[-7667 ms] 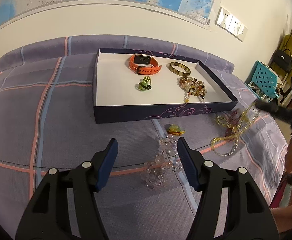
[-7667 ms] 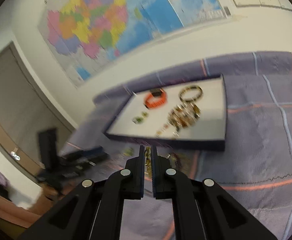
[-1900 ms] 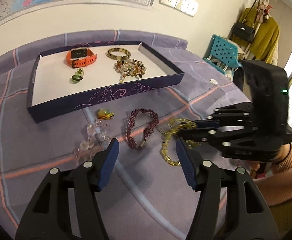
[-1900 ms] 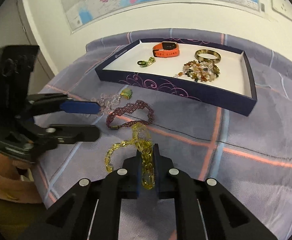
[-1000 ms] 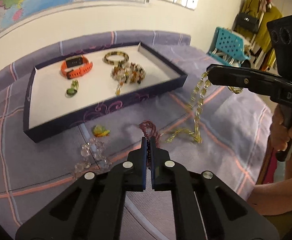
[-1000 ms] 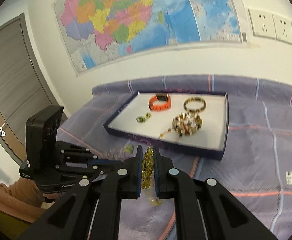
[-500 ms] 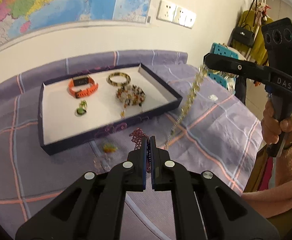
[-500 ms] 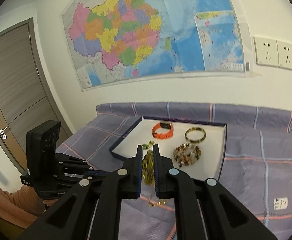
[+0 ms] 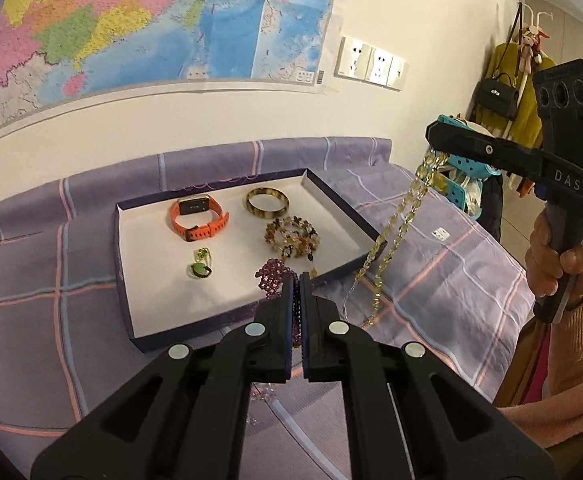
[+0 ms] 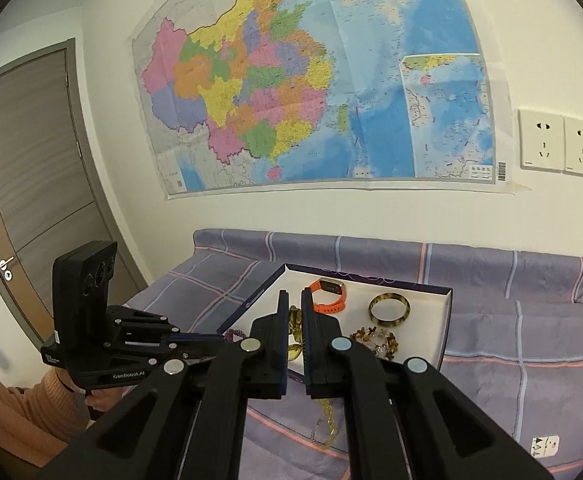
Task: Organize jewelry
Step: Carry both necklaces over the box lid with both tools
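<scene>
tray (image 9: 331, 200) – watch (image 9: 197, 220), bangle (image 9: 267, 202), bead bracelet (image 9: 291, 236)

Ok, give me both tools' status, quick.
Left tool: closed on the purple bracelet.
Right tool: closed on the yellow necklace, which hangs from it.

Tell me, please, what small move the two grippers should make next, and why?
Probably carry both pieces forward over the tray and lower them. The left gripper is shut on the purple beaded bracelet, the right gripper on the yellow chain necklace, which hangs just outside the tray's right wall. The white floor beside the green pendant looks free.
</scene>
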